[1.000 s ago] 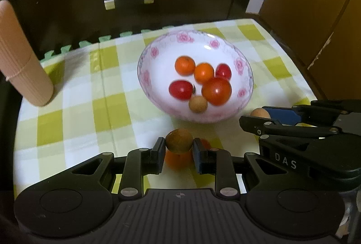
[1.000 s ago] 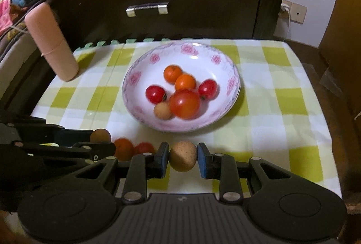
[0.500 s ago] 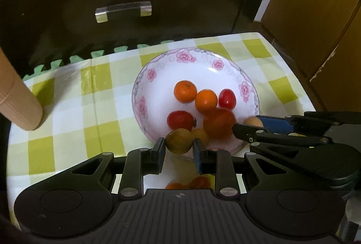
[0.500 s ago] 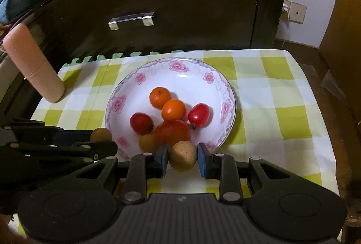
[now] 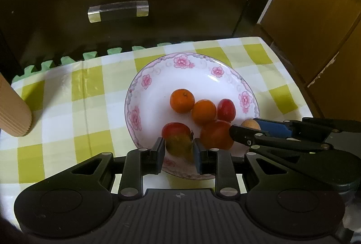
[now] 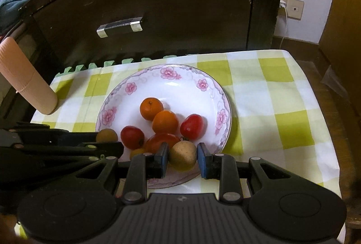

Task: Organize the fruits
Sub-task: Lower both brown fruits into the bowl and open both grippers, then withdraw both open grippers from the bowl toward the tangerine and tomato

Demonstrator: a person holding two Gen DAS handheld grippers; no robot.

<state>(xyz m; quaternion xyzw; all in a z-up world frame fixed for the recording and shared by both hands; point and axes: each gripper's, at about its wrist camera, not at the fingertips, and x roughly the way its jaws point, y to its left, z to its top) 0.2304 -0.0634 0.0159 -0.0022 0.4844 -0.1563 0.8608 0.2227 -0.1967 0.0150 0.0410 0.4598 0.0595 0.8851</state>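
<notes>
Over the near rim of the flowered plate (image 6: 222, 95), the left gripper (image 5: 178, 150) pinches a small brownish fruit (image 5: 179, 146) just left of the big tomato (image 6: 161, 142). To its right, the right gripper (image 6: 182, 157) pinches a tan round fruit (image 6: 183, 155), also above the near rim. The plate already holds mandarins and tomatoes crowded together; released so close to the edge, either fruit could roll out onto the checked cloth (image 6: 270, 90).

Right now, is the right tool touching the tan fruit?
Touching. The right wrist view shows the right tool with both pads pressed against the tan fruit.
</notes>
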